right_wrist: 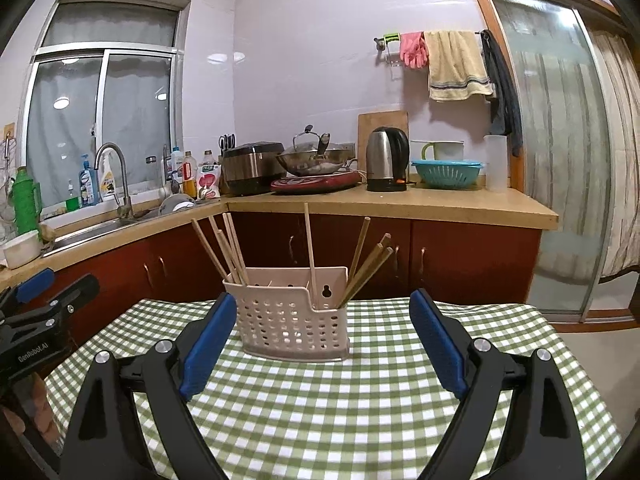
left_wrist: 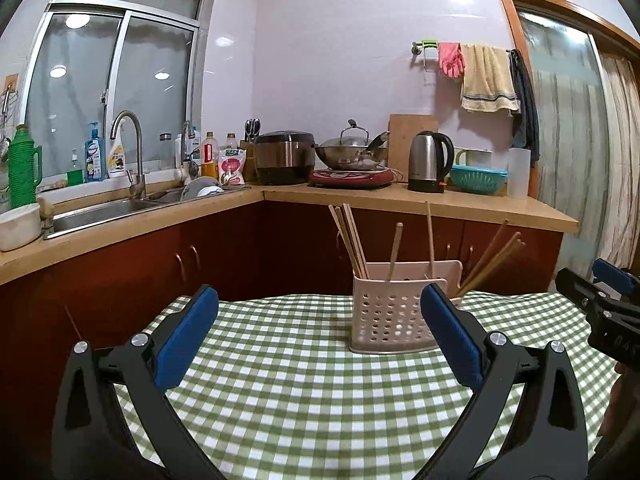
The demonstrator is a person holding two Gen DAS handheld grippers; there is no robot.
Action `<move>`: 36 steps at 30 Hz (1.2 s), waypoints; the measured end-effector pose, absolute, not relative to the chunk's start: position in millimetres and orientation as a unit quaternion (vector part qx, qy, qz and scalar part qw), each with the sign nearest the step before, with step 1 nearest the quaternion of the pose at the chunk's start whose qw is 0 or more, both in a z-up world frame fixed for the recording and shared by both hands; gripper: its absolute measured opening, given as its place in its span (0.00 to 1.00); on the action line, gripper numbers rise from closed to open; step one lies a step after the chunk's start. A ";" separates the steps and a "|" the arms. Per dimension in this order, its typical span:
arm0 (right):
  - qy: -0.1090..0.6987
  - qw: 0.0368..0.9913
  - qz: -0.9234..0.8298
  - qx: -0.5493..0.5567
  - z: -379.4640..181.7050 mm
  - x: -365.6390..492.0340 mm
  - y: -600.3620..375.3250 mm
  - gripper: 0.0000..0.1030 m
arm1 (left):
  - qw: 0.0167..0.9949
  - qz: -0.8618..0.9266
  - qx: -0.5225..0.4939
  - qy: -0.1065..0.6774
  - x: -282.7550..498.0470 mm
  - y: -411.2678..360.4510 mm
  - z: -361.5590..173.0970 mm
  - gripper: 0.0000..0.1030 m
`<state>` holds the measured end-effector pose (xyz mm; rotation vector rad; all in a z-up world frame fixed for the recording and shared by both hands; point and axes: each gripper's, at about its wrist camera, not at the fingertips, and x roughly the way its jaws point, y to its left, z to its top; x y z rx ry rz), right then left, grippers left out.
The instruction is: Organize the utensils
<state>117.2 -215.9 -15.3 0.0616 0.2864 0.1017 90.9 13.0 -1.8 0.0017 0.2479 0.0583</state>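
Holding my left gripper (left_wrist: pixel 319 334) spread wide and empty over the near part of the worktop (left_wrist: pixel 280 380), I see green-checked cloth between its blue pads. Right of centre, toward the far edge, stands the white perforated utensil holder (right_wrist: pixel 294 320) with wooden chopsticks (right_wrist: pixel 226 246) upright or leaning in it: a bunch in the left compartment, one or two singles in the middle, several more slanting out to the right. My right gripper (right_wrist: pixel 322 334) is likewise released, grasping nothing, its pads either side of the holder's outline but nearer to me and not touching it. Far behind runs the kitchen counter (right_wrist: pixel 400 202) with a steel kettle (right_wrist: pixel 386 158).
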 end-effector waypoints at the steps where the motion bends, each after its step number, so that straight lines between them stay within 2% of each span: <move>1: 0.142 0.988 0.049 0.029 -13.9 112.6 -215.7 0.83 | 0.992 0.028 0.001 0.123 85.4 12.4 -0.5 0.96; 17: 0.112 0.993 0.038 0.019 14.5 42.9 -213.5 0.84 | 0.996 0.022 -0.003 0.090 19.4 11.5 25.8 0.96; 36: 0.100 0.994 0.035 0.015 18.6 25.0 -213.3 0.84 | 0.996 0.018 -0.006 0.085 -1.6 7.3 30.8 0.96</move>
